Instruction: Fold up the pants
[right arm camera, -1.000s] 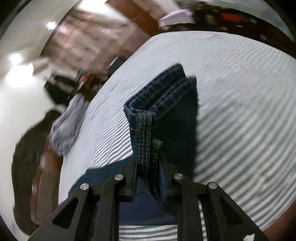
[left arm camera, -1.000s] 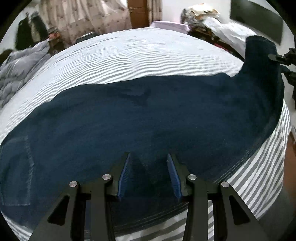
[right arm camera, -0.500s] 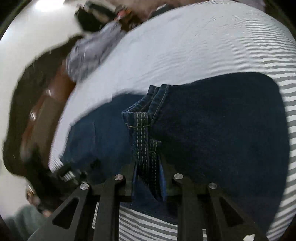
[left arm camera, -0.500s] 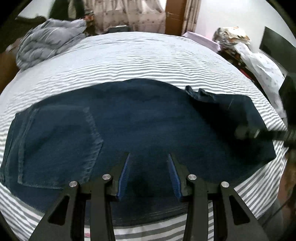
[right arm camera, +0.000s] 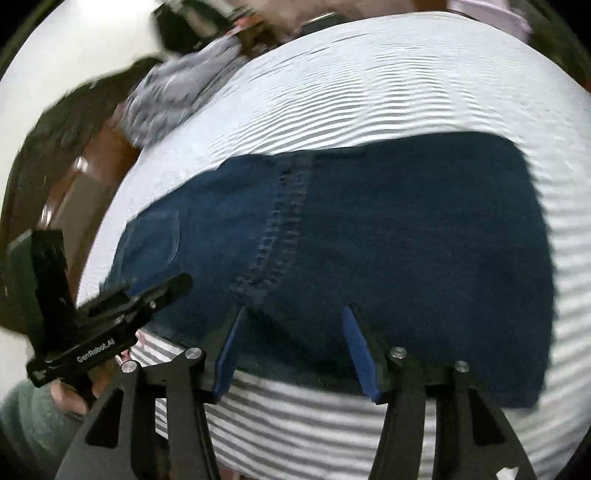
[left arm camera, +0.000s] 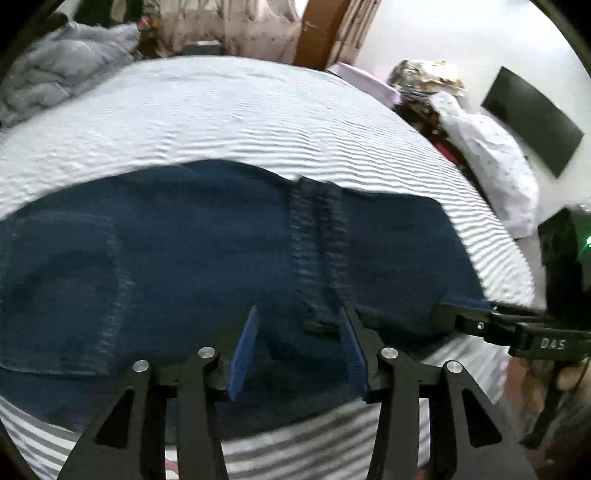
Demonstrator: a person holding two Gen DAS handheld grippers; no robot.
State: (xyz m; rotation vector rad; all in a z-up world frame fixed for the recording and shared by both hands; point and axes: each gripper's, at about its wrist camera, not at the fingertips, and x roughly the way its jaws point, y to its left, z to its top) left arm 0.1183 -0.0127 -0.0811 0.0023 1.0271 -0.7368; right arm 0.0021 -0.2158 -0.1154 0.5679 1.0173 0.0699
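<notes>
Dark blue jeans (left arm camera: 192, 258) lie folded across the grey-and-white striped bed (left arm camera: 240, 122). The leg cuffs (left arm camera: 317, 251) lie on top of the seat part, beside a back pocket (left arm camera: 62, 288). My left gripper (left arm camera: 299, 317) is open and empty just above the jeans' near edge. In the right wrist view the jeans (right arm camera: 406, 240) fill the middle, with the cuffs (right arm camera: 280, 229) left of centre. My right gripper (right arm camera: 295, 314) is open and empty over the near edge of the fold. Each gripper shows in the other's view: the right one (left arm camera: 465, 314), the left one (right arm camera: 162, 288).
A crumpled grey duvet (left arm camera: 62, 70) lies at the bed's far left. A wooden door (left arm camera: 325, 33) and curtains stand behind. White bedding (left arm camera: 491, 158) and clutter are piled at the right, under a black wall panel (left arm camera: 532, 118). A wooden bed frame (right arm camera: 74, 192) runs along the left.
My right gripper carried the leg cuffs over onto the seat part, let go and opened. The left gripper stayed open, its view swinging right.
</notes>
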